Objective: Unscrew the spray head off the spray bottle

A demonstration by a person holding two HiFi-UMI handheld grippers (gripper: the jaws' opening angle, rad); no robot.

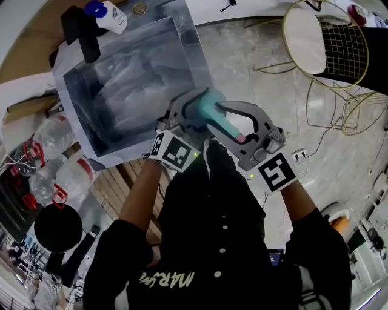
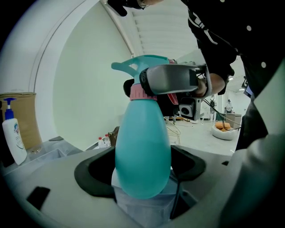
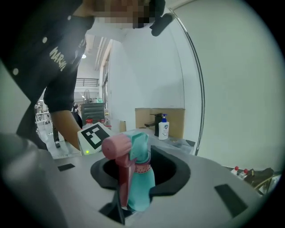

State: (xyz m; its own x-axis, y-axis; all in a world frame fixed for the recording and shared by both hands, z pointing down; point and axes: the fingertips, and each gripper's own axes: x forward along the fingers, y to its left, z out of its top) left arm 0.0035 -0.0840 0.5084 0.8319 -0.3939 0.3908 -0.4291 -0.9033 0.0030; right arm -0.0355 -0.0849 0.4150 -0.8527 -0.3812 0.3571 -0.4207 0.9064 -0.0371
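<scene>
While the spray bottle [image 2: 142, 147] is held up in the air in front of the person's body, it is kept between both tools. Its teal body is gripped by the left gripper [image 2: 142, 187], whose jaws are pressed against the wide lower part. At the upper end, the spray head [image 3: 133, 147], with its pink nozzle, pink trigger and pink collar, is pinched by the jaws of the right gripper [image 3: 140, 178]. In the head view the bottle is seen lying tilted, with the head toward the right and nearer to the person. A metal basin [image 1: 182, 36] is seen to the far left, and a white pump bottle [image 1: 112, 15] is standing at its far edge.
</scene>
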